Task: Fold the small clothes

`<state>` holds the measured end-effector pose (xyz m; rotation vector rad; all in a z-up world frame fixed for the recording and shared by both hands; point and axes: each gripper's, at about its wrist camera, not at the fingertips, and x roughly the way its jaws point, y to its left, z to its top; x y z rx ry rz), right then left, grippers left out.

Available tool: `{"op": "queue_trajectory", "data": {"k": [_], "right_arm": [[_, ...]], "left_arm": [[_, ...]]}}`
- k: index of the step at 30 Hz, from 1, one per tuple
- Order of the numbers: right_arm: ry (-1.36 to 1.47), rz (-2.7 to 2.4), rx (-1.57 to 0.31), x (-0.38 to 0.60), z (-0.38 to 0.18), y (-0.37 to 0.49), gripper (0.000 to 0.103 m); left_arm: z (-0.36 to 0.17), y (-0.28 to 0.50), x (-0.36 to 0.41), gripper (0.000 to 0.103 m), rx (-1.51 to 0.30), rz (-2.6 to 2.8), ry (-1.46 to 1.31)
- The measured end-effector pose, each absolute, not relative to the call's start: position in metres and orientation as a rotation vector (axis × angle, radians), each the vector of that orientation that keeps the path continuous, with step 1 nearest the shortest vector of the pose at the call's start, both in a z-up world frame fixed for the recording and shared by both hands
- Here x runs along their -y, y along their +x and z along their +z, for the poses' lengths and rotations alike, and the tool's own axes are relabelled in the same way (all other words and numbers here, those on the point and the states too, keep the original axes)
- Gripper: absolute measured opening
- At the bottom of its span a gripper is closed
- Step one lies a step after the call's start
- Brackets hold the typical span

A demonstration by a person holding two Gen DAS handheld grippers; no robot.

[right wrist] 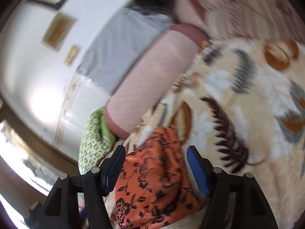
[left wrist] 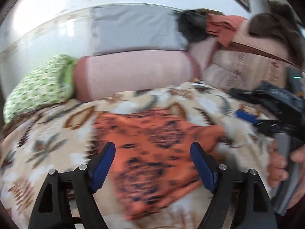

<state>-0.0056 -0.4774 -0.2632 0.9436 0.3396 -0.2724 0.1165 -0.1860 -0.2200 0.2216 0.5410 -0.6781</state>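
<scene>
One orange cloth (left wrist: 152, 152) with dark flowers lies flat on the leaf-patterned blanket (left wrist: 47, 133) of the bed, bare blanket all around its edges. The left tongs (left wrist: 152, 148) and right tongs (right wrist: 155, 152) both stand open above it, pads clear of the fabric. Behind lie three pillows: pink (left wrist: 133, 74), grey (left wrist: 133, 28) and green-checked (left wrist: 38, 84). No writing is readable.

1 orange garment (left wrist: 152, 148), 3 pillows, 1 blanket (left wrist: 47, 137), 2 grippers.
</scene>
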Motion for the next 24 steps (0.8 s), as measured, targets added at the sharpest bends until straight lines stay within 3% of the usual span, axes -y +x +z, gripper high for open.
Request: {"op": "queue_trajectory", "data": {"k": [1,5,9,13,18,20,24], "right_arm": [[0.897,-0.258,-0.325,0.468,-0.256,-0.003,0.067],[0.78,-0.246,-0.41,0.434,-0.253,0.026,0.043],[0.83,-0.347,-0.513,0.443,-0.275,0.039,0.043],[0.879,-0.387,-0.546,0.455,-0.288,0.04,0.067],[0.808,-0.335,-0.676,0.437,-0.303,0.057,0.066],[0.729,-0.353,-0.667,0.427,-0.3,0.055,0.025],[0.649,-0.343,-0.642,0.414,-0.284,0.044,0.022]], "left_arm": [[-0.223,0.125,0.18,0.081,-0.545,-0.637,0.221],[-0.246,0.147,0.166,0.081,-0.606,-0.572,0.224],[-0.274,0.152,0.169,0.081,-0.683,-0.587,0.271],[-0.295,0.165,0.164,0.083,-0.803,-0.597,0.22],[-0.296,0.163,0.157,0.083,-0.811,-0.611,0.197],[-0.293,0.163,0.154,0.083,-0.803,-0.606,0.183],[-0.282,0.166,0.14,0.083,-0.751,-0.55,0.158]]}}
